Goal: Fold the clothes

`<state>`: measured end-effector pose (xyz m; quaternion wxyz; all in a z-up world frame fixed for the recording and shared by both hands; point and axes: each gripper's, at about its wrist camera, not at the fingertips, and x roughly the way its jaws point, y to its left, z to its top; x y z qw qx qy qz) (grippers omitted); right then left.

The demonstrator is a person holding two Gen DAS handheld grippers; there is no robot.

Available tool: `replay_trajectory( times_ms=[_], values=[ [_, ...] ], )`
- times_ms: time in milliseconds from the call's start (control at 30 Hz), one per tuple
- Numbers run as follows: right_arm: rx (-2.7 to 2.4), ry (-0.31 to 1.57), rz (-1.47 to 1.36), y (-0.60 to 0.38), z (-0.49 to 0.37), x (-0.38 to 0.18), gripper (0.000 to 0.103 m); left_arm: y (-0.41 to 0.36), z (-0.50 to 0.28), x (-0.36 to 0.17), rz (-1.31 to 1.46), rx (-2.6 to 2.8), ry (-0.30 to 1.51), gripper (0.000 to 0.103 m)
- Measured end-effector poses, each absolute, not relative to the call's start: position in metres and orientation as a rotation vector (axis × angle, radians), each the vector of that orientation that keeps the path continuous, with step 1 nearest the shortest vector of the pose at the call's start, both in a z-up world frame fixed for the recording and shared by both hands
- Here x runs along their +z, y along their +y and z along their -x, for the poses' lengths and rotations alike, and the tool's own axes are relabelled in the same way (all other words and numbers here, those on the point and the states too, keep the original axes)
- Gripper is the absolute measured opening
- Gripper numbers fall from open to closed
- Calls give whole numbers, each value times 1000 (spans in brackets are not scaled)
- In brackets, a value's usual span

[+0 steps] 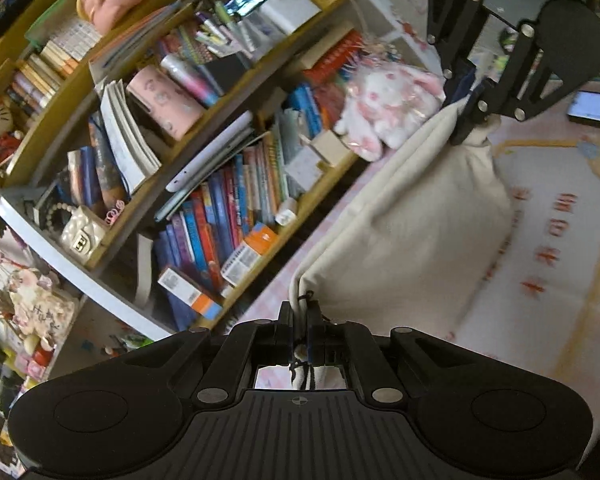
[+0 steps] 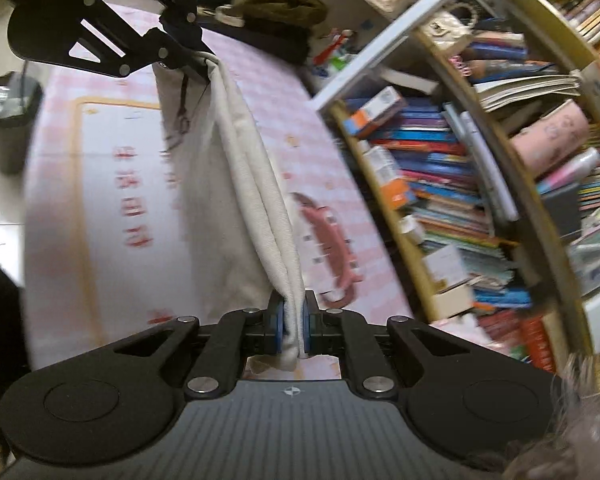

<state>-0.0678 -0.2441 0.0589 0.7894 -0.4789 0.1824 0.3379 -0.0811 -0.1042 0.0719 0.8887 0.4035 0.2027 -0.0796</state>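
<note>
evidently both claws are clenched on the same cream garment (image 1: 412, 216), one at each end of its upper edge: the left gripper (image 1: 299, 324) pinches a corner where a dark drawstring (image 1: 306, 300) pokes out between its jaws, and the right gripper (image 2: 293, 320) is shut on a doubled fold of the cloth at the other end. held that way, the fabric hangs as a slack sheet between them, above the desk (image 1: 540, 320) with its pink checked cover, and not flat on it. the likely reason is to let the weight pull the cloth straight, so the halves line up before it is laid back down for a fold.

the garment's long axis runs from one claw to the other, roughly along the desk's far edge, the one that meets the bookshelf (image 1: 204, 160). its held edge is uppermost and the loose body drapes downward toward the printed middle of the cover; whether the lower hem touches the desk cannot be told. a plush rabbit (image 1: 384, 108) sits at the far edge near the shelf, clear of the cloth, and a phone (image 1: 594, 108) lies on the desk beyond the right claw.
</note>
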Motion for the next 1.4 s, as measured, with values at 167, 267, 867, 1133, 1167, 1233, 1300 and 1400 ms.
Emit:
replay_trajectory(
  times_ms=[167, 267, 867, 1133, 1167, 1233, 1300, 1400],
  values=[
    [667, 410, 1018, -230, 29, 56, 8, -96, 42, 62, -808, -176, 453, 7],
    [649, 426, 1032, -222, 11, 49, 8, -91, 22, 56, -799, -196, 474, 7],
    [655, 583, 1119, -181, -89, -18, 10, -63, -70, -7, -750, -292, 683, 26],
    [571, 603, 1007, -184, -112, -37, 46, -28, -83, -13, -622, -202, 718, 70],
    [538, 610, 961, -189, -116, -35, 46, -19, -82, -8, -572, -185, 714, 70],
    [466, 632, 851, -202, -125, -27, 46, 4, -77, 1, -416, -156, 702, 69],
    [409, 677, 685, -221, -130, -15, 45, 26, -73, 7, -217, -163, 698, 68],
    [428, 783, 329, -254, -129, 3, 45, 50, -71, -3, 86, -199, 704, 65]
  ],
)
